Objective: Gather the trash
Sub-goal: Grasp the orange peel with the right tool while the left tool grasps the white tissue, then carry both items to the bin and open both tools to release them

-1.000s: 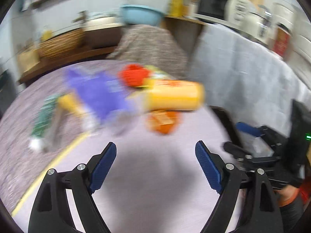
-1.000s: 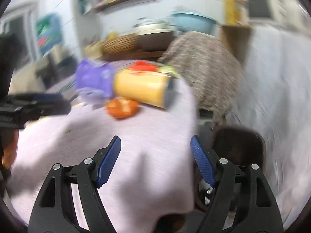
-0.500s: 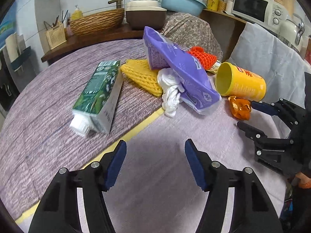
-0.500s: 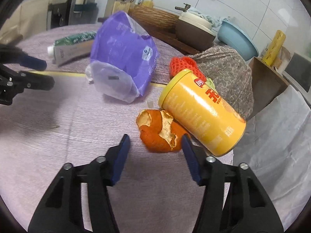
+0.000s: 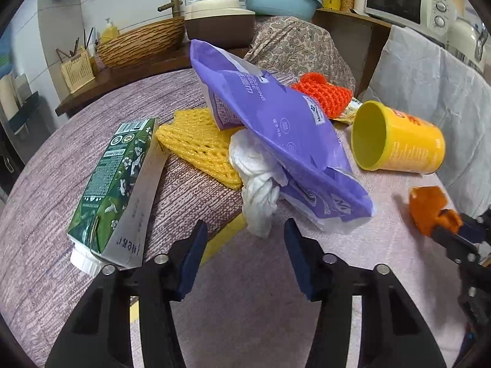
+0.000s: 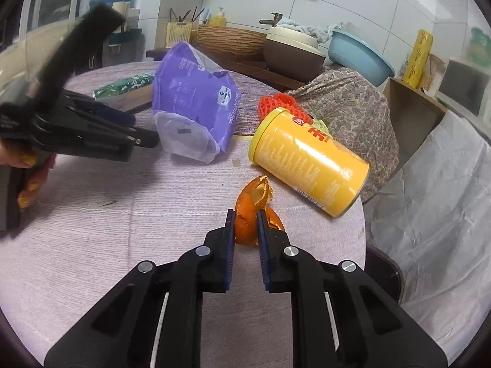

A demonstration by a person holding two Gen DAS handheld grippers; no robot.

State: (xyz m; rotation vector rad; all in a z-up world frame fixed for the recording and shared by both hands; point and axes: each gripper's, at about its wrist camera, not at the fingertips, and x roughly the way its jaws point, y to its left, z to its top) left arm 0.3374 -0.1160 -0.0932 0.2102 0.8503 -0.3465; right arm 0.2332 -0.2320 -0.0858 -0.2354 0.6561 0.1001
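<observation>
Right fingers clamped on orange peel

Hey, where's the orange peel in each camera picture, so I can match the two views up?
Left wrist view: the orange peel sits at the far right edge, on the tablecloth, pinched at the tip of the right gripper coming in from the right.
Right wrist view: the orange peel is at lower centre, squeezed between the right gripper's blue pads.
Shared landmark: the yellow canister lying on its side just beyond the peel.
</observation>
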